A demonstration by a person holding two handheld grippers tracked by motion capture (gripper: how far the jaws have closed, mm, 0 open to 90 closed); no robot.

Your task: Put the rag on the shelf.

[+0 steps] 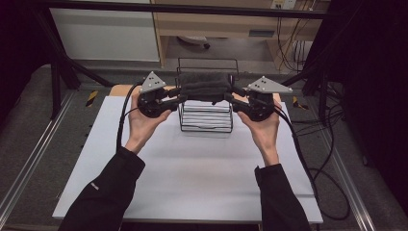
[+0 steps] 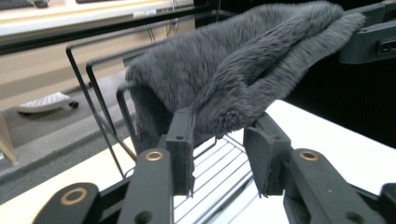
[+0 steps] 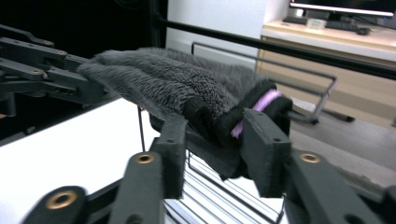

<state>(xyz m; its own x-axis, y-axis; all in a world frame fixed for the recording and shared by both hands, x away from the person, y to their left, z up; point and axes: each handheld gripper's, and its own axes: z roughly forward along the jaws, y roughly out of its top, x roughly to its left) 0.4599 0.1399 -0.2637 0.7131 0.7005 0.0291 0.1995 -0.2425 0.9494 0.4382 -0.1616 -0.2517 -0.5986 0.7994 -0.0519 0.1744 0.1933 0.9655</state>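
My left gripper (image 2: 217,140) has its jaws pinched on one end of the grey fluffy cloth (image 2: 233,70), the pile bunched between the two black pads. My right gripper (image 3: 212,135) has its jaws pinched on the other end, where a thin purple strip (image 3: 261,105) shows in the dark edge of the fabric. Between the two, the cloth (image 1: 204,86) hangs stretched from left to right, sagging a little in the middle, directly above the black wire rack (image 1: 206,115). Whether its underside touches the rack's top bars I cannot tell. The rack stands on the far half of the white table (image 1: 192,168), its wire hoops rising behind the cloth. My left hand (image 1: 144,120) and right hand (image 1: 262,127) grip the tools on either side of the rack, with the cables (image 1: 300,154) trailing off toward the near edge.
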